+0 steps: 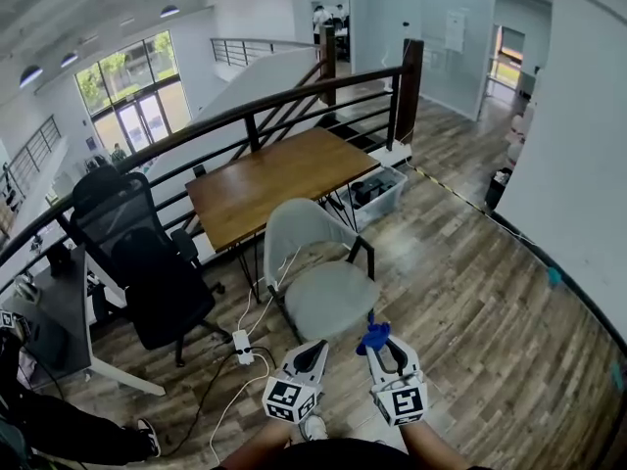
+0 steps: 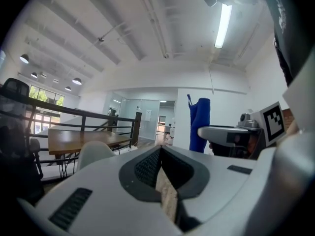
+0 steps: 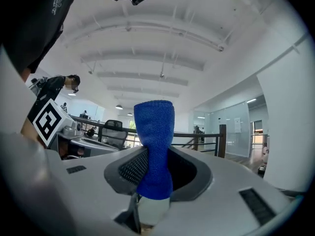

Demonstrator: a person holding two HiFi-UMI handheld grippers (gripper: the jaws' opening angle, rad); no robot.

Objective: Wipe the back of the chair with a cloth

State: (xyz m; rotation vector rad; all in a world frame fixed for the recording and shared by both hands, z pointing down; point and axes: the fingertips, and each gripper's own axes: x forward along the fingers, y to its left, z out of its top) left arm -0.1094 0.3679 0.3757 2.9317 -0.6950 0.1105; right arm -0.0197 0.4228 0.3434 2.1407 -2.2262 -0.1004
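Note:
A pale grey shell chair (image 1: 315, 267) stands in front of me, its curved back (image 1: 294, 225) toward the wooden table (image 1: 279, 179). Both grippers hover low, just short of the seat's near edge and touching nothing. My right gripper (image 1: 378, 345) is shut on a blue cloth (image 1: 372, 336), which stands up in a roll between the jaws in the right gripper view (image 3: 155, 146). My left gripper (image 1: 316, 349) is shut with nothing in it; its jaws meet in a thin seam (image 2: 160, 154). The left gripper view shows the cloth (image 2: 199, 124) beside it and the chair (image 2: 93, 154) ahead.
A black office chair (image 1: 142, 258) stands left of the grey one, beside a white desk (image 1: 73, 331). White cables and a power strip (image 1: 242, 345) lie on the wood floor near the chair legs. A dark railing (image 1: 294, 96) runs behind the table. A plastic crate (image 1: 377, 192) sits under it.

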